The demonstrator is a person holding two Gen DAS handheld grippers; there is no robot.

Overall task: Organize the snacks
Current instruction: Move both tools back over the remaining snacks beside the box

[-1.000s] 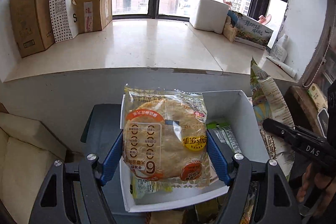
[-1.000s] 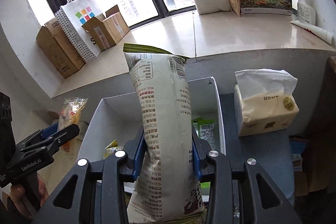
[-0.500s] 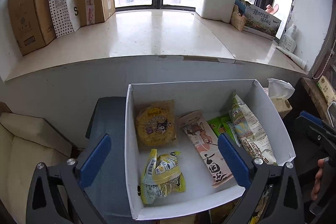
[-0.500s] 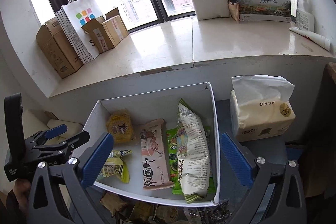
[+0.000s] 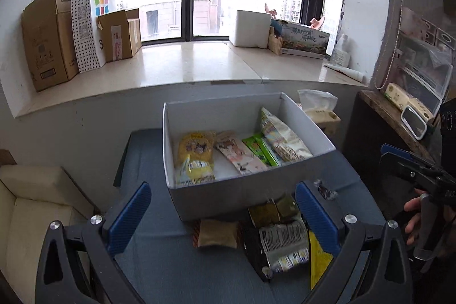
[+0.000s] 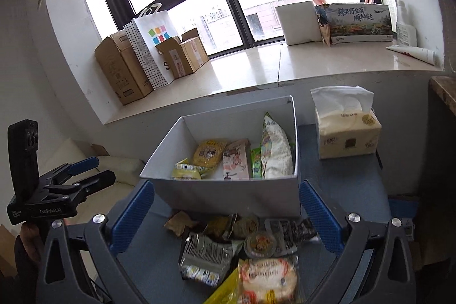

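Note:
A white box (image 5: 242, 195) (image 6: 228, 195) stands on a blue table and holds several snack packs: a yellow bag (image 5: 196, 147), a pink pack (image 5: 239, 155), a green pack (image 5: 260, 151) and a tall white bag (image 5: 285, 141). Loose snacks lie in front of the box, among them a silver pack (image 5: 285, 244) (image 6: 205, 252) and a round flatbread pack (image 6: 268, 275). My left gripper (image 5: 222, 218) is open and empty, above the loose snacks. My right gripper (image 6: 225, 215) is open and empty, also in front of the box.
A tissue pack (image 6: 346, 130) stands to the right of the box. A wide windowsill (image 5: 185, 67) behind holds cardboard boxes (image 5: 45, 39), a paper bag (image 5: 92, 22) and a white block (image 5: 252, 29). A cream cushion (image 5: 37, 207) lies at the left.
Both grippers let go of their packs, the flatbread and the tall white bag, and opened. They then drew back from the box, so the loose snacks in front now show.

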